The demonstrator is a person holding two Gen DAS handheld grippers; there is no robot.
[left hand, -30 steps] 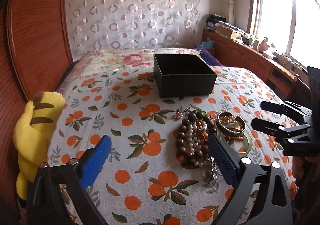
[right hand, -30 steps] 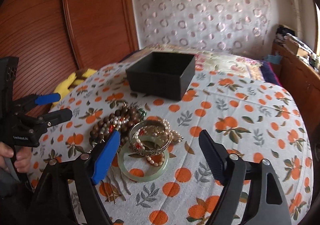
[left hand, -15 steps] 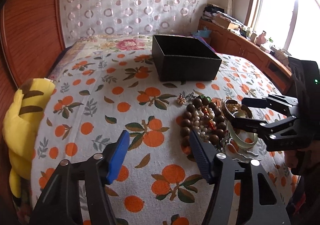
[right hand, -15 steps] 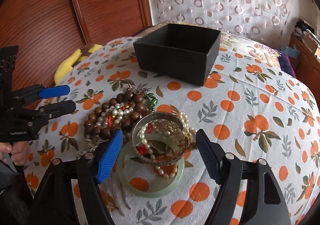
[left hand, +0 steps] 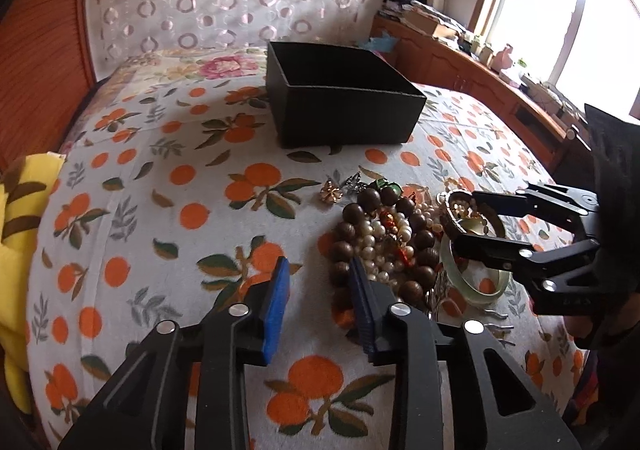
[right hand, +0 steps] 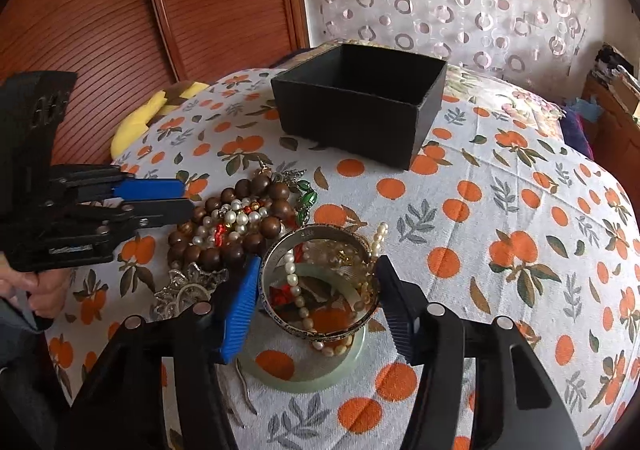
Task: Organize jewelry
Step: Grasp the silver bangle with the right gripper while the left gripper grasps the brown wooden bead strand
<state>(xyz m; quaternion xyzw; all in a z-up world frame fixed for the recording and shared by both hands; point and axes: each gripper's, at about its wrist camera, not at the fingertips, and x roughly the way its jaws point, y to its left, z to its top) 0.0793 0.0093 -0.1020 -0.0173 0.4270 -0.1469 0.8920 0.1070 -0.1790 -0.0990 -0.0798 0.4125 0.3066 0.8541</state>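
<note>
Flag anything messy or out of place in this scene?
The jewelry is one tangled heap on the bedspread: wooden beads, pearls and bangles overlapping, a metal bangle tilted atop a jade bangle. The black box appears empty.

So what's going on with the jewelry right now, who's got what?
Nothing is lifted yet. The right gripper straddles the metal bangle, a finger on each side, not visibly clamped; the bangle rests on the jade bangle with pearls spilling through it. The left gripper hovers part-open beside the wooden bead bracelet, holding nothing. The black box sits behind the pile, and no jewelry shows inside it.
</note>
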